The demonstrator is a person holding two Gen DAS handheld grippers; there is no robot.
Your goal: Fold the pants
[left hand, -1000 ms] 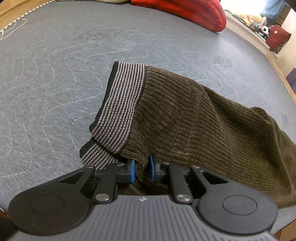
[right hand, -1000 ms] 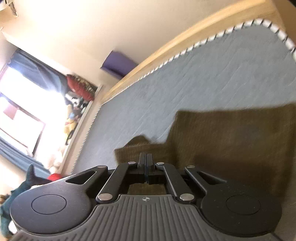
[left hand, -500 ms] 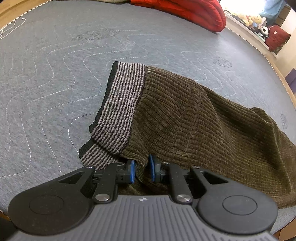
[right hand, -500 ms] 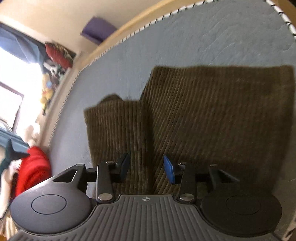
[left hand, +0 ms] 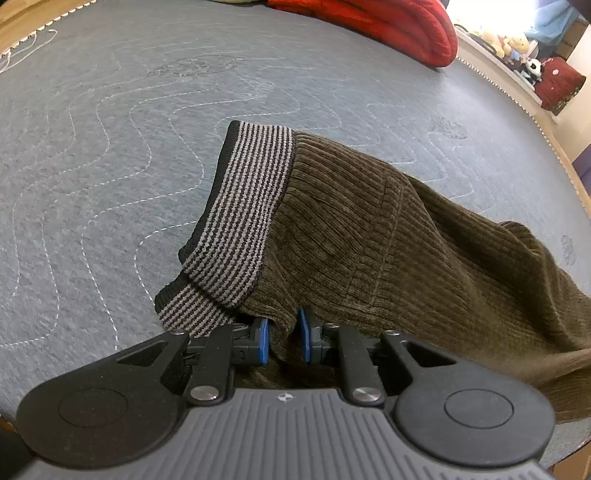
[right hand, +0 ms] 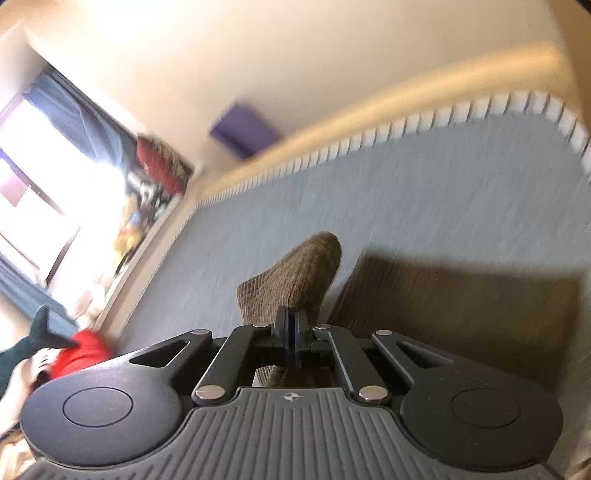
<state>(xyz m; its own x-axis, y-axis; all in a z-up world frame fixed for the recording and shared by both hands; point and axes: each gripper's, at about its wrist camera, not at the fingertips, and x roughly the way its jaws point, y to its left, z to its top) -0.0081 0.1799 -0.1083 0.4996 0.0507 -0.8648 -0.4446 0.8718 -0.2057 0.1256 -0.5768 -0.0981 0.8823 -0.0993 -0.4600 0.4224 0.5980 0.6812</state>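
Note:
Brown corduroy pants with a grey-and-black striped waistband lie on a grey quilted mattress. My left gripper is shut on a fold of the brown fabric just below the waistband, near the mattress's front edge. In the right wrist view my right gripper is shut on a leg end of the pants, which rises above the mattress. The rest of the pants lies flat to its right.
A red blanket lies at the far edge of the mattress. A shelf with stuffed toys stands beyond it by a bright window. The mattress's piped edge and a wooden frame run along the right side.
My right gripper was open over the flat pants half a second ago; now it is shut on the leg end and has lifted it. My left gripper has not moved.

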